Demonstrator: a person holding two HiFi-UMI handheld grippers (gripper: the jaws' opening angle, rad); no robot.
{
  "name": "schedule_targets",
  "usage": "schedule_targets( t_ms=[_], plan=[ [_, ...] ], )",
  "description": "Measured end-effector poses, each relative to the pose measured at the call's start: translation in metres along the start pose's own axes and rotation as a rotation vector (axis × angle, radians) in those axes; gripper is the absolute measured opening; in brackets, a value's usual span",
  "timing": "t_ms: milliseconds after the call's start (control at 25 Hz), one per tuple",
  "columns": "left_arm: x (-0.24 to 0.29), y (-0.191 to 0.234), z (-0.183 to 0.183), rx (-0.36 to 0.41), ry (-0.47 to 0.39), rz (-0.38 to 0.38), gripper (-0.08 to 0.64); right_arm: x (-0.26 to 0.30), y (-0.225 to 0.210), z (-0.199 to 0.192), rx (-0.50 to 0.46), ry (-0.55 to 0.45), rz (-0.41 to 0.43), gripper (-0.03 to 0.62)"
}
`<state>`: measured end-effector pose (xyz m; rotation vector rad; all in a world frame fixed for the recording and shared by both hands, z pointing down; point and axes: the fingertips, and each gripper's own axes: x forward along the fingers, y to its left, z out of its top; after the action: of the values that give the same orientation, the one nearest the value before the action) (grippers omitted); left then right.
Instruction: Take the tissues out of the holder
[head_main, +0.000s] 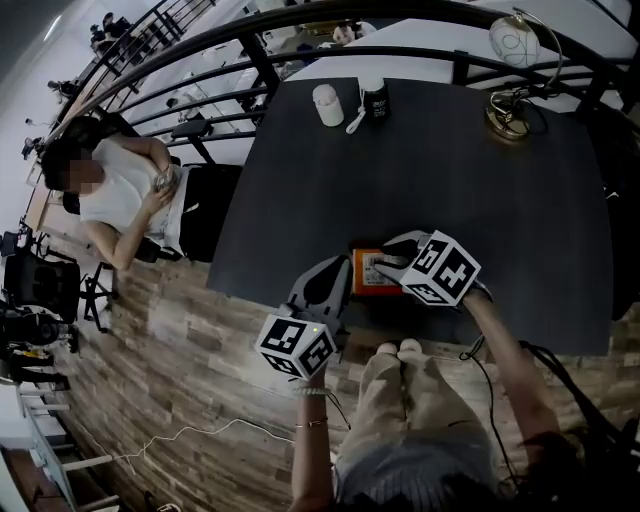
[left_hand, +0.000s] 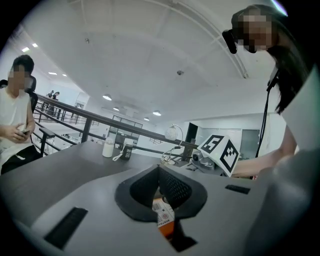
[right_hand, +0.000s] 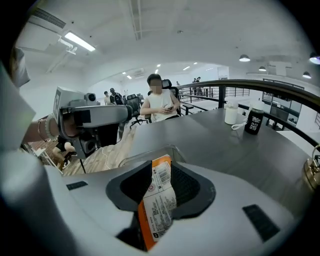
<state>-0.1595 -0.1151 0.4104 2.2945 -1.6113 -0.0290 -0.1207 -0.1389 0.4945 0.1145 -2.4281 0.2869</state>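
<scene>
- Orange pack of tissues (head_main: 362, 285), with a white printed label, lies at the 6 o'clock edge of the dark table (head_main: 420, 180), directly in front of the person holding the tools.
- Left gripper (head_main: 342, 276) reaches the pack from 8 o'clock. In the left gripper view the left gripper (left_hand: 164, 210) has its jaws pressed in on the pack (left_hand: 164, 218), whose labelled end shows low in the gap between the dark pads.
- Right gripper (head_main: 386, 267) reaches in from 3 o'clock, its marker cube raised over the table edge. In the right gripper view the right gripper (right_hand: 157, 200) pinches the pack (right_hand: 159, 197), which stands lengthwise between the jaws with the orange edge on its left.
- Clear holder (right_hand: 131, 157) shows as a transparent rim just beyond the right gripper's jaws, at the pack's far end. Whether the pack still sits inside it cannot be told.
- White bottle (head_main: 327, 105) and black can (head_main: 376, 100) stand just beside each other at the table's 12 o'clock edge, well apart from the pack.
- Lamp (head_main: 508, 115), with a brass-coloured base and a pale globe on a curved stem, stands at 1 o'clock on the table.
- Black railing (head_main: 230, 45) curves round the table's far side.
- Seated person (head_main: 125, 195) in a white top is at 9 o'clock of the table, hands together in the lap, on the wood-plank floor (head_main: 180, 360).
</scene>
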Motion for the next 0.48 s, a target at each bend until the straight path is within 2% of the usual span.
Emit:
schedule_targets(
  t_ms=[320, 480],
  plan=[
    [0.004, 0.018, -0.003, -0.020, 0.009, -0.016, 0.008, 0.023, -0.008, -0.010, -0.043, 0.147, 0.004, 0.103],
    [0.008, 0.024, -0.005, -0.020, 0.016, -0.024, 0.008, 0.040, -0.011, -0.021, -0.083, 0.263, -0.002, 0.103]
  ],
)
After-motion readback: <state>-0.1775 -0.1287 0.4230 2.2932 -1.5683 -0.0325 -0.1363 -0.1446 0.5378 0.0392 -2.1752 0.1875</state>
